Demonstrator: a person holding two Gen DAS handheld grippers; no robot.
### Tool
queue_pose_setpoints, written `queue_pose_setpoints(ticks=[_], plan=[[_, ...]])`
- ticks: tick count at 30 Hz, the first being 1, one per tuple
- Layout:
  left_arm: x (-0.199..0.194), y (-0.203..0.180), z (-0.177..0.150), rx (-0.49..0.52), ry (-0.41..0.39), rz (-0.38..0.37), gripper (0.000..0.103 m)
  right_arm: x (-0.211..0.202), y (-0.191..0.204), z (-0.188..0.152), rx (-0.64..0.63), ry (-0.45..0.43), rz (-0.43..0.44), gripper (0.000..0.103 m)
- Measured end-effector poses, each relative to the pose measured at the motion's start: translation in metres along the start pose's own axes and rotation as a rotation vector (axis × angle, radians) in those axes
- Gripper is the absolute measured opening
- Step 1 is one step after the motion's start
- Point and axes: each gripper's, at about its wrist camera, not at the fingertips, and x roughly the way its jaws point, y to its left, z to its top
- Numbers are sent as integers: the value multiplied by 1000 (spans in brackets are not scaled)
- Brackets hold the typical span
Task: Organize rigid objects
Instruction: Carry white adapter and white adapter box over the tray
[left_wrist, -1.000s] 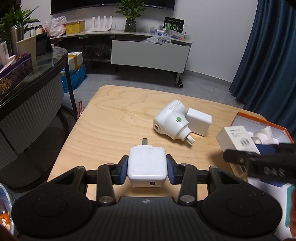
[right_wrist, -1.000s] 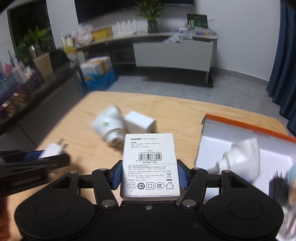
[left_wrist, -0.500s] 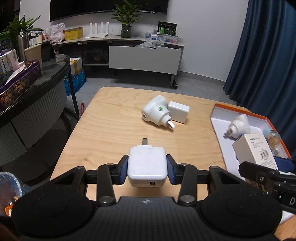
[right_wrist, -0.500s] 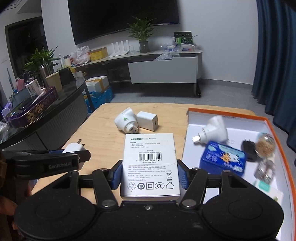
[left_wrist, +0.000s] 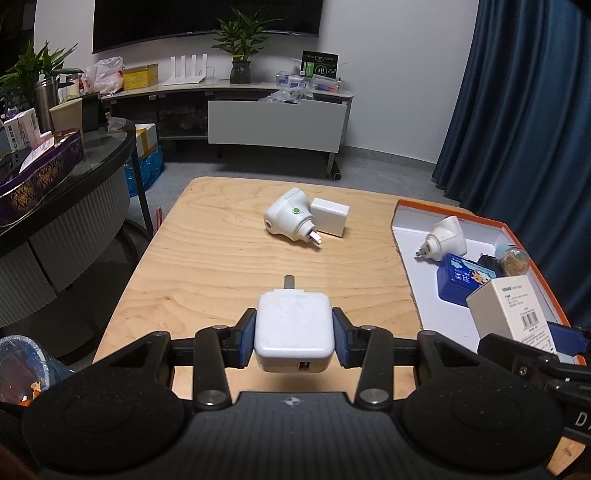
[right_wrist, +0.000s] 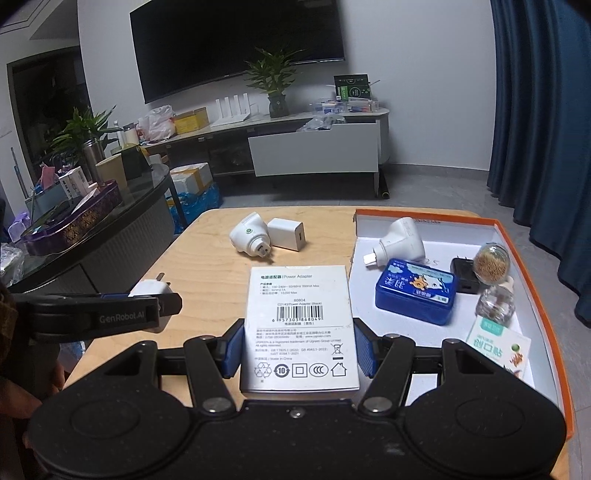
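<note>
my L jaws clamped on white charger (left_wrist: 293, 334), above tabletop (left_wrist: 221, 258) left of tray (right_wrist: 532, 280) | R jaws clamped on adapter box (right_wrist: 299, 328), near tray's left edge | progress ~half: 6 items in tray | left: 2 held + 2 on tabletop, round plug (left_wrist: 286, 218) & cube charger (left_wrist: 330, 216) touching, left of tray

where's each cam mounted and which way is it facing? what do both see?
Left wrist: on the left gripper, angled down across the wooden table toward the TV wall; its own fingers clamp a white charger; the right gripper's finger shows at lower right.
Right wrist: on the right gripper, same heading; its fingers clamp a power adapter box; left gripper and a hand at left.
Shared: orange-rimmed tray, blue tin, green-dot plug touching a white cube charger.
</note>
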Motion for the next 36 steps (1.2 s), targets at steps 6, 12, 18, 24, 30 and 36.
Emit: queue_pose_setpoints(ticks=[6,12,18,24,30,36], plan=[[-6,-5,-5,12,-3,-16,42,-9,-3,-5,7,-12,-13,71],[-9,-16,-10,36,0,-42,42,-17,-11,-11,20,-19,-37,71],[-10,-27,-13,55,5,-67,42,-25,-22,-15,32,-26,-61,71],[-11,-32,-15,72,12,-85,42,-30,-31,-18,44,-32,-79,71],[-11,-40,-15,92,14,-100,42,-35,-38,-20,53,-35,-93,71],[-12,-49,-15,110,14,-121,42,-40,-48,-22,67,-40,-118,71]])
